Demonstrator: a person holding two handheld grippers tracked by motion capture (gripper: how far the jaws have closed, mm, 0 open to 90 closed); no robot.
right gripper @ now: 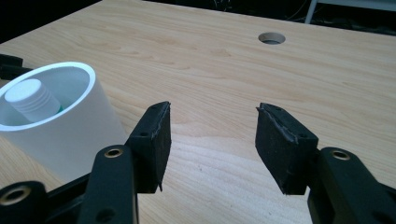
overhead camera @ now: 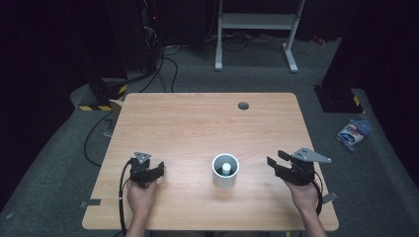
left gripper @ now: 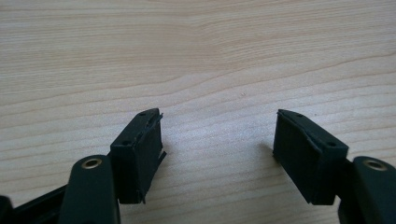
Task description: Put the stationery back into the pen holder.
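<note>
A white cup (overhead camera: 225,171) stands near the front middle of the wooden table (overhead camera: 197,123). Inside it is a small bottle with a white ribbed cap (overhead camera: 226,168). In the right gripper view the cup (right gripper: 60,126) sits at the left, the cap (right gripper: 30,100) leaning against its inner wall. My left gripper (overhead camera: 157,170) rests to the cup's left, open, its jaws (left gripper: 217,140) over bare wood. To the cup's right, my right gripper (overhead camera: 274,161) is open with nothing between its fingers (right gripper: 212,135).
A round cable hole (overhead camera: 243,105) is set in the table's far side, also seen as the hole (right gripper: 272,38) in the right gripper view. On the floor: a white and blue packet (overhead camera: 354,133) at the right, cables and a white frame (overhead camera: 257,29) behind.
</note>
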